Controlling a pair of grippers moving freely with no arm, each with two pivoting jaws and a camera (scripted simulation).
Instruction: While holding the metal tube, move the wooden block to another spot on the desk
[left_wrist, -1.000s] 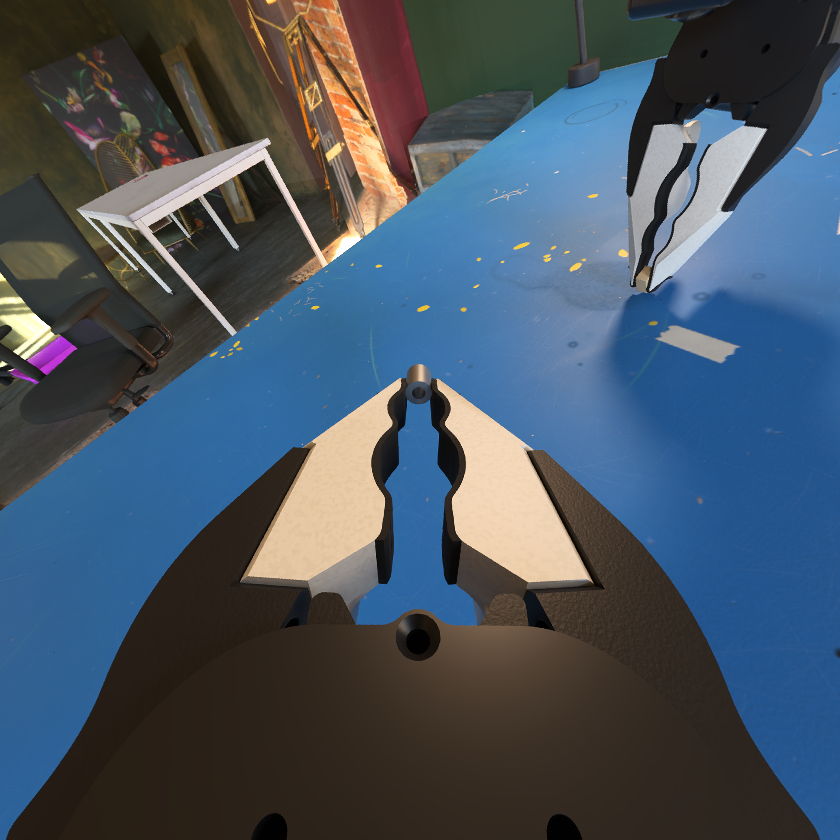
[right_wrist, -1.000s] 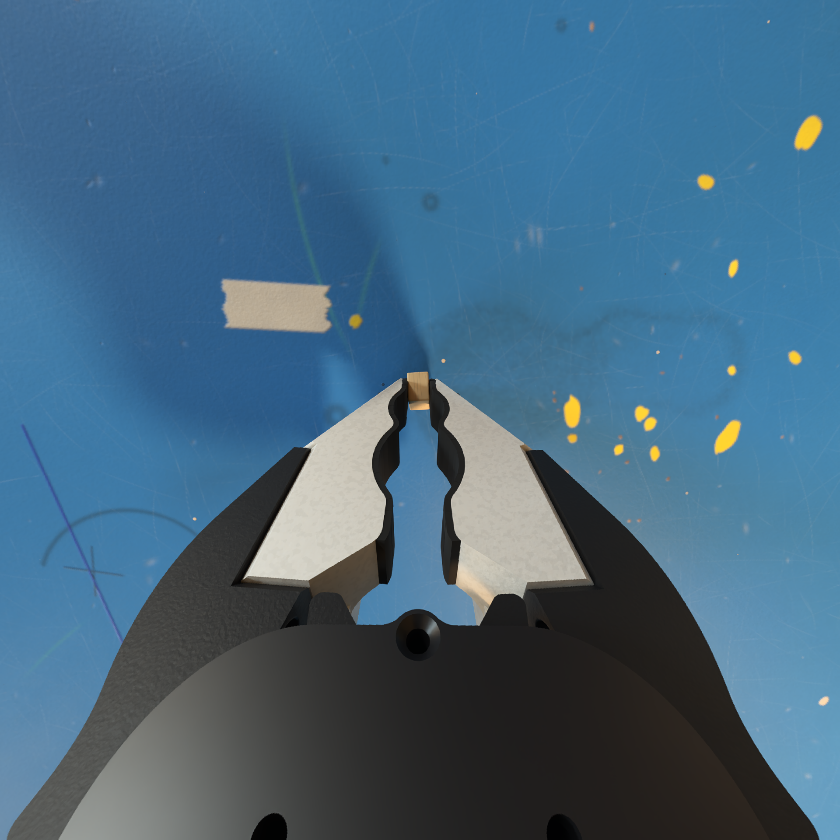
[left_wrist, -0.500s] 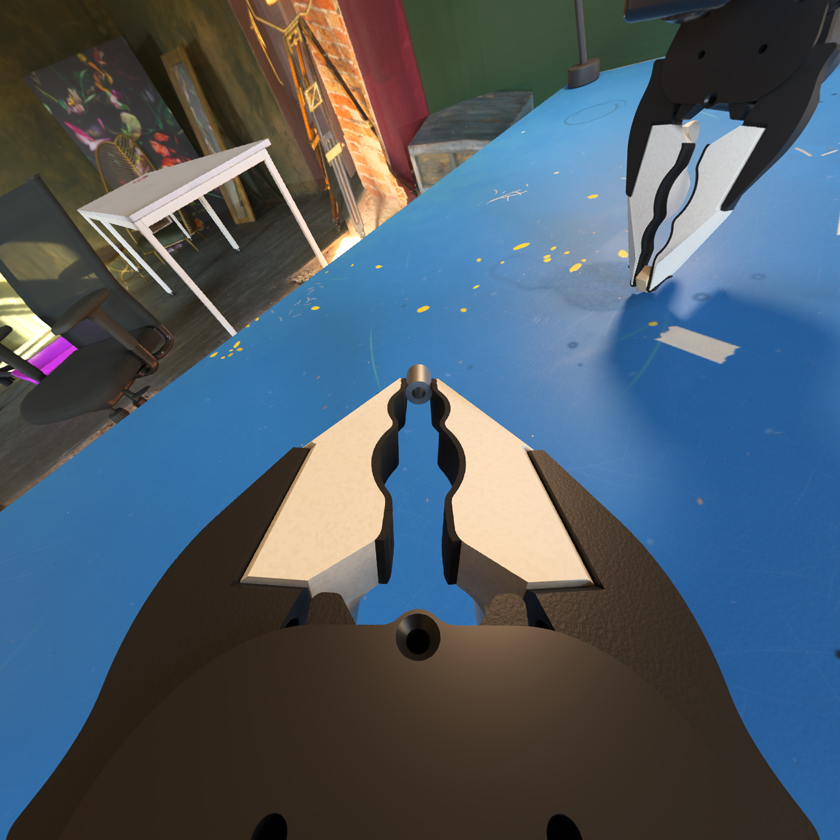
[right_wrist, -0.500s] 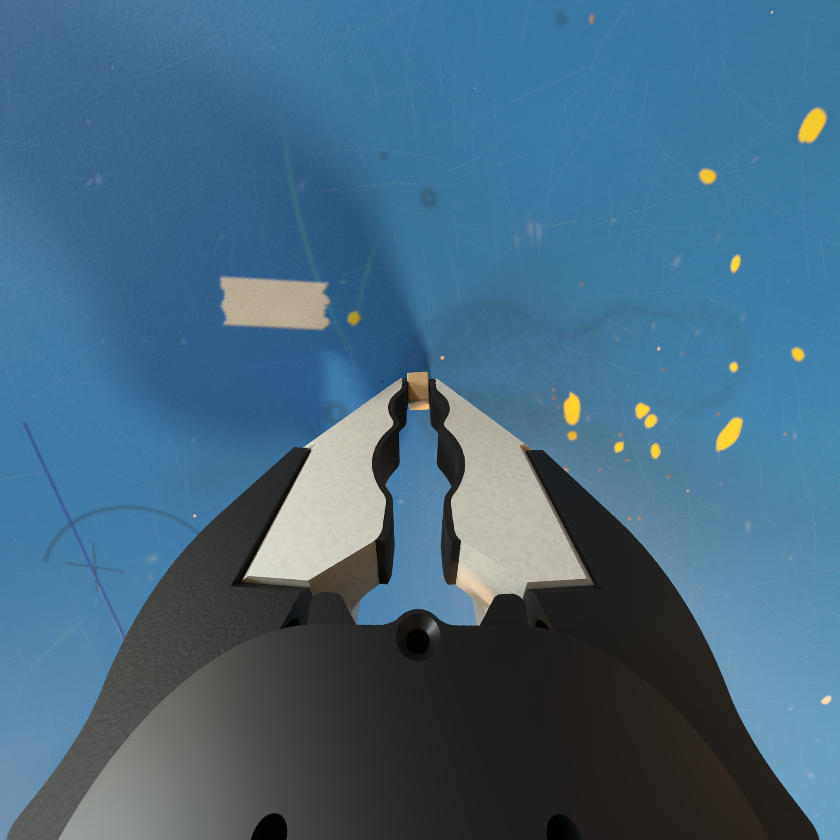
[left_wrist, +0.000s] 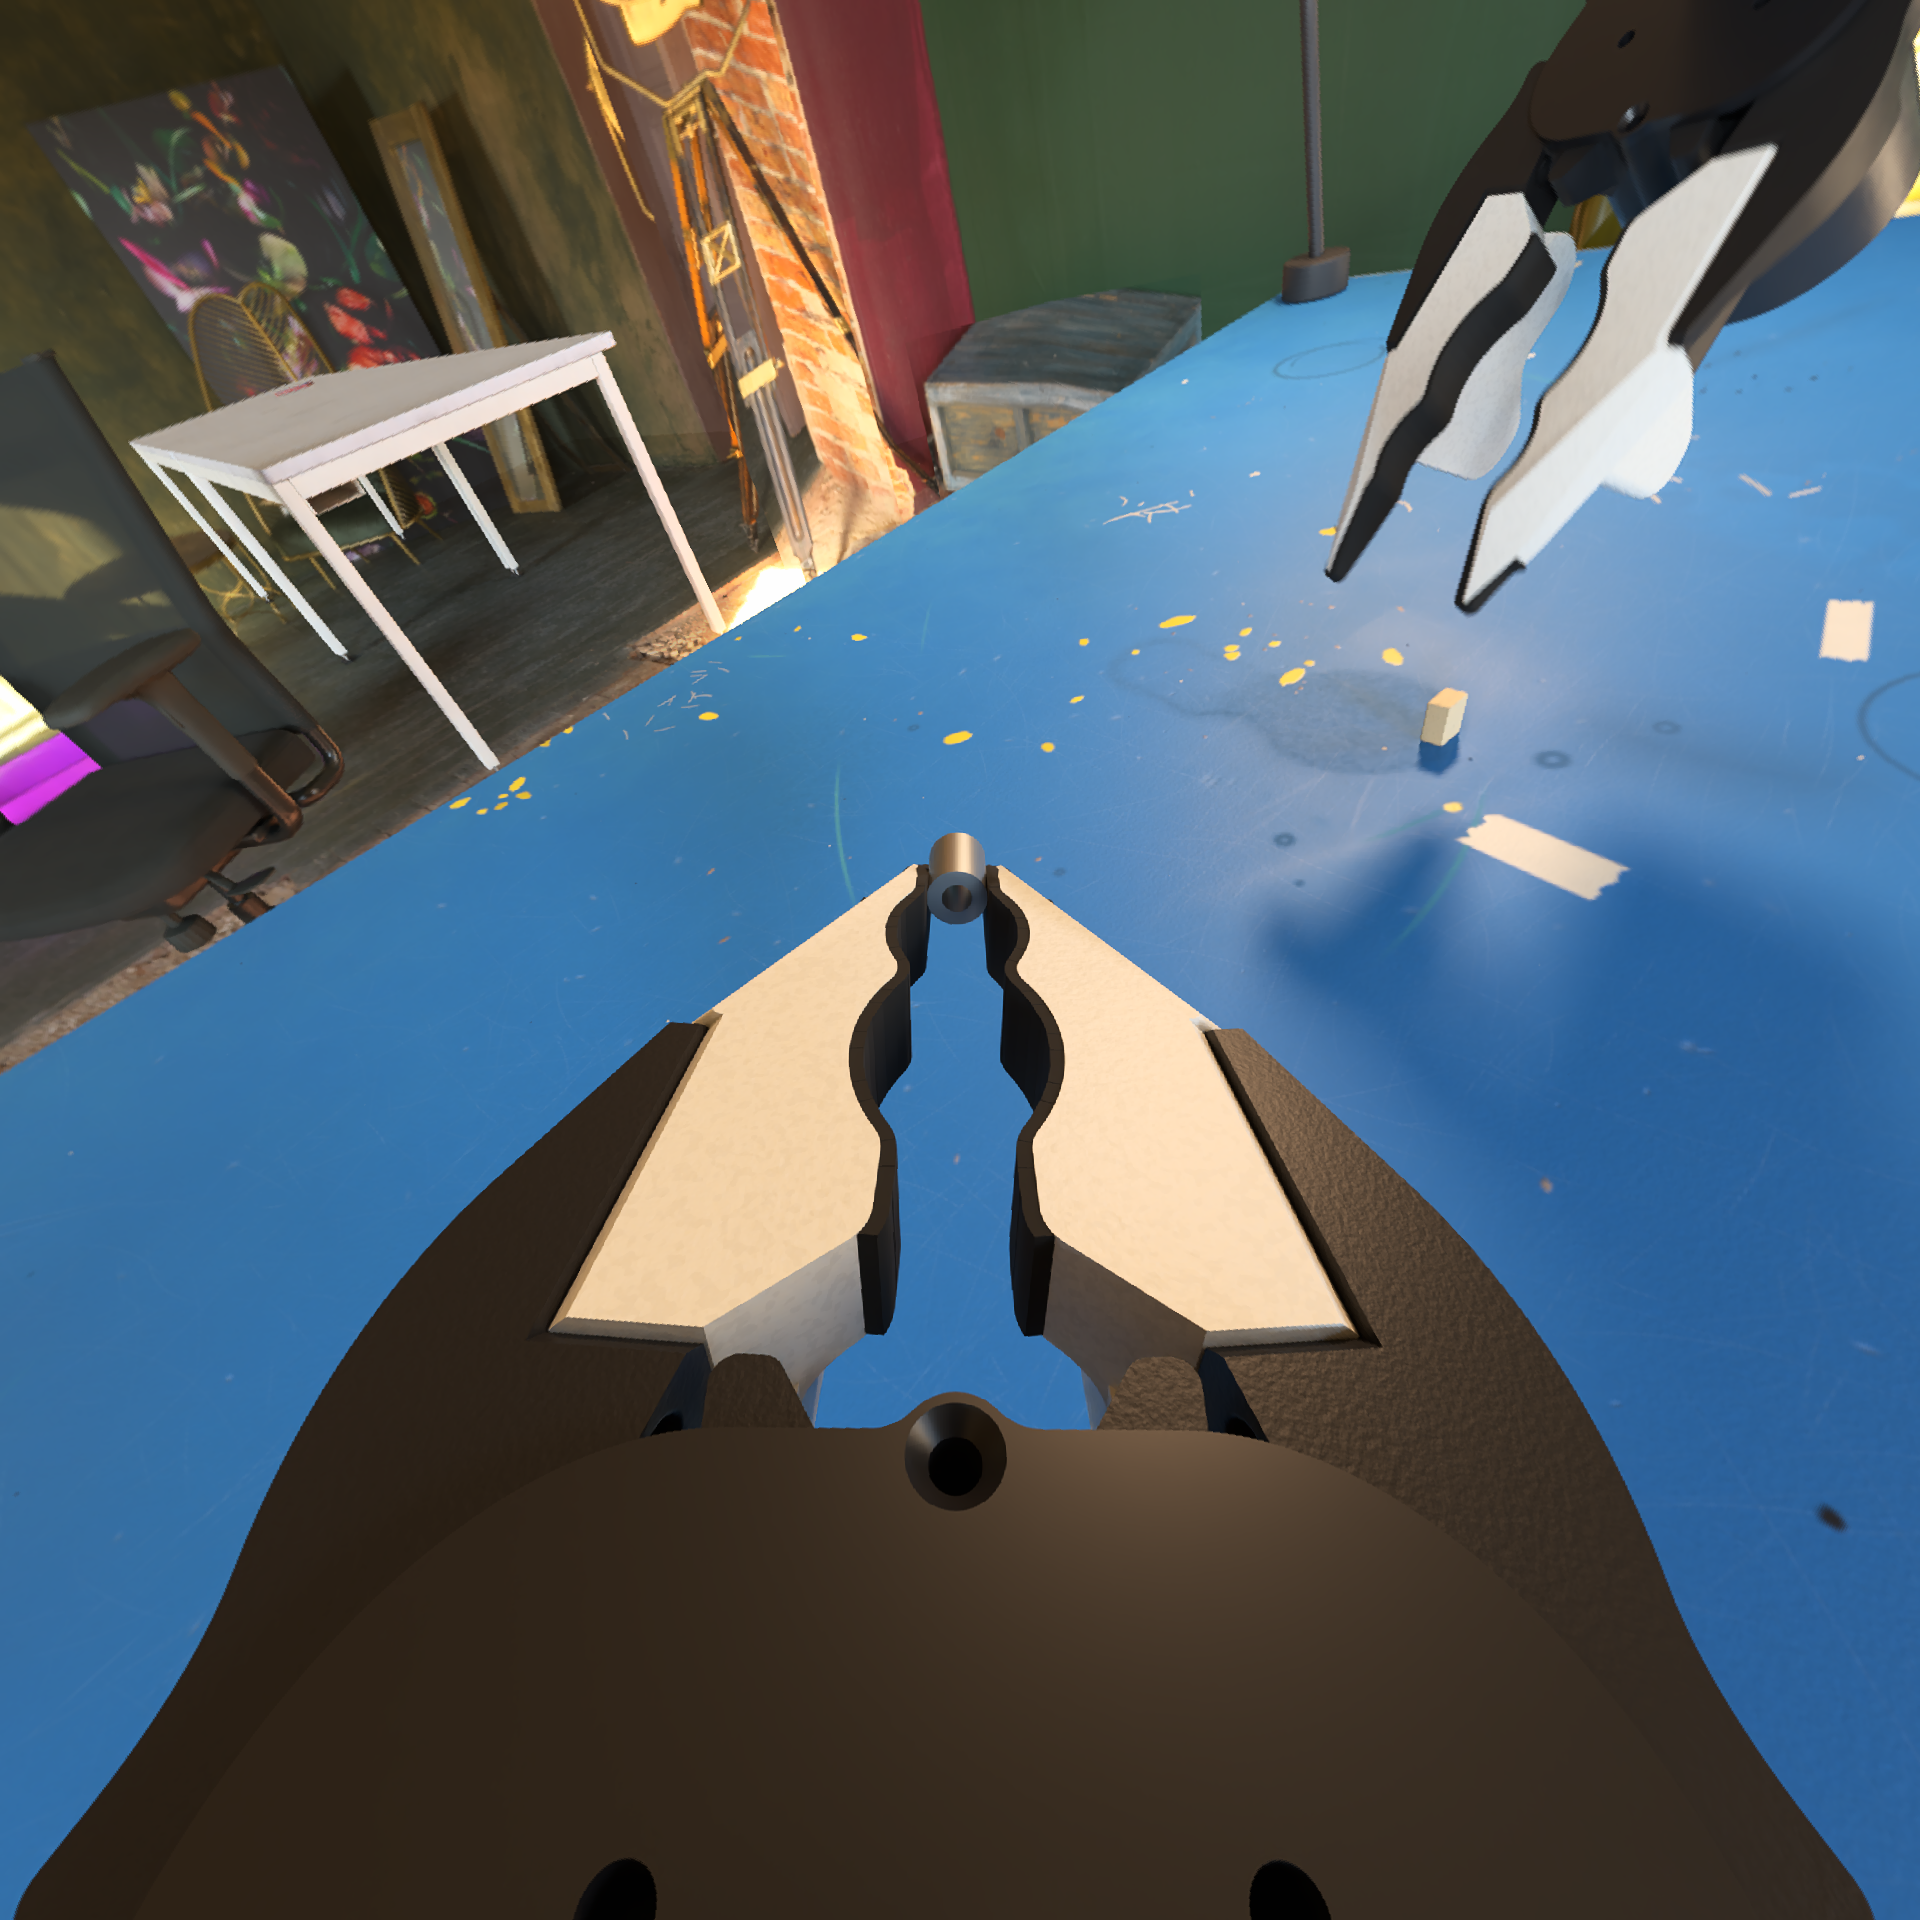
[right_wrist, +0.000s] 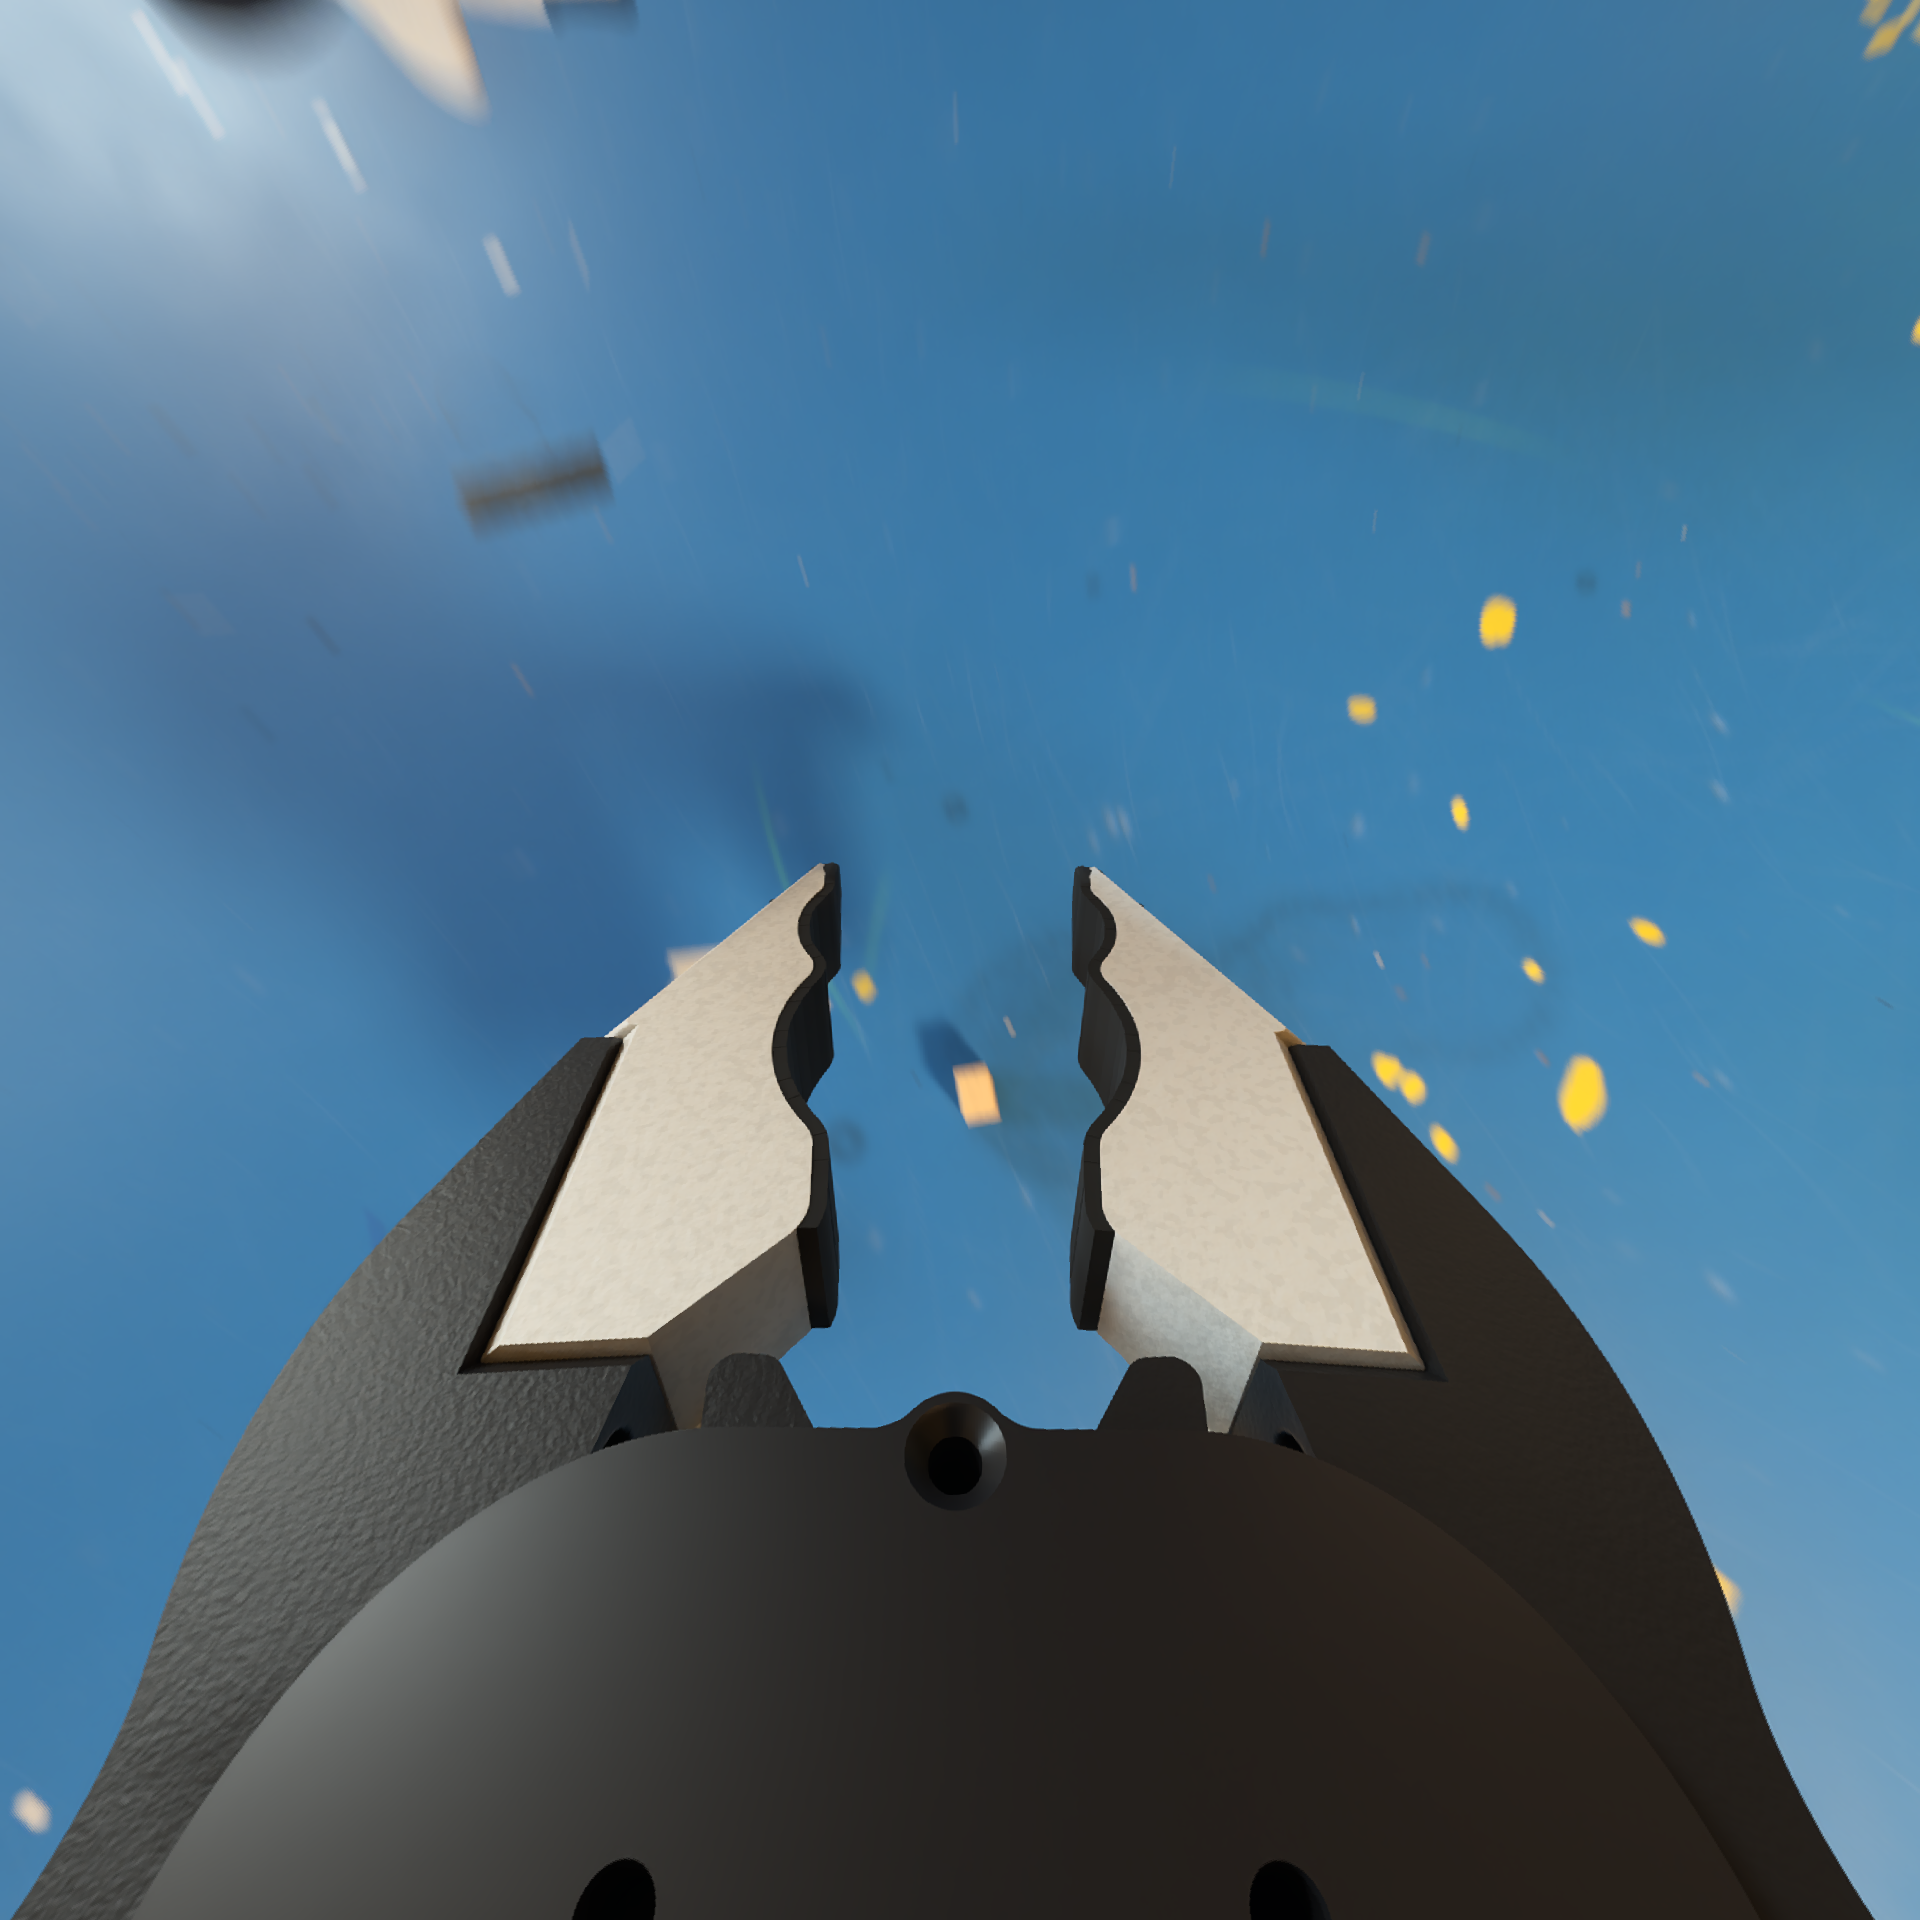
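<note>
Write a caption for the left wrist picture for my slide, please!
Left gripper holds the tube while the open right gripper hangs above the block on the desk.

We find no readable text, labels, brands or numbers anywhere, only faint pen scribbles and drawn circles on the blue desk (left_wrist: 623, 1195), none legible.
</note>
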